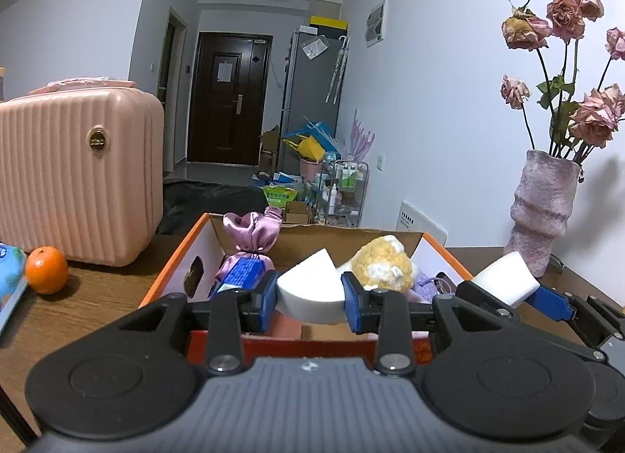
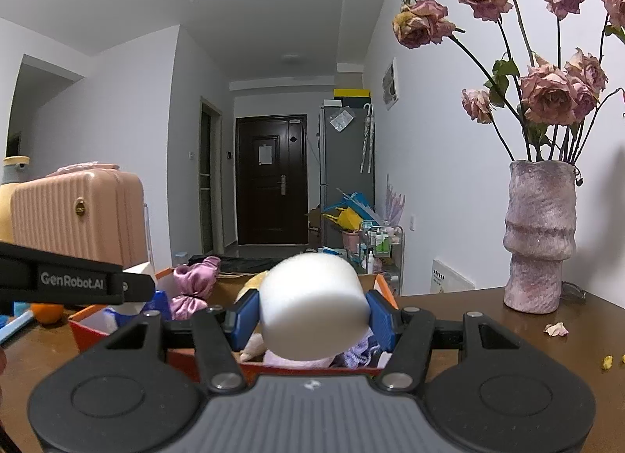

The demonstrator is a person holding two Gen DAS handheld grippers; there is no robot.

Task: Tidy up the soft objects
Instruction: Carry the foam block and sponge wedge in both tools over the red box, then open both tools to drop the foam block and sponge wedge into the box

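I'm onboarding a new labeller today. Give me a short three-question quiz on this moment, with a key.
1. True or false: the left gripper is empty.
2. What does the right gripper hold? A) orange B) white foam cylinder C) pink case
3. Which plush lies in the orange-rimmed box beside the purple satin pouch?

Key:
1. False; it grips a white foam wedge.
2. B, the white foam cylinder.
3. The yellow plush toy.

Readable: "GenRobot.AI", white lettering on the black arm of the left gripper (image 2: 134, 306), seen from the right wrist view. Green snack bag (image 1: 278, 195) on the floor carries print, too small to read. Nothing else legible.
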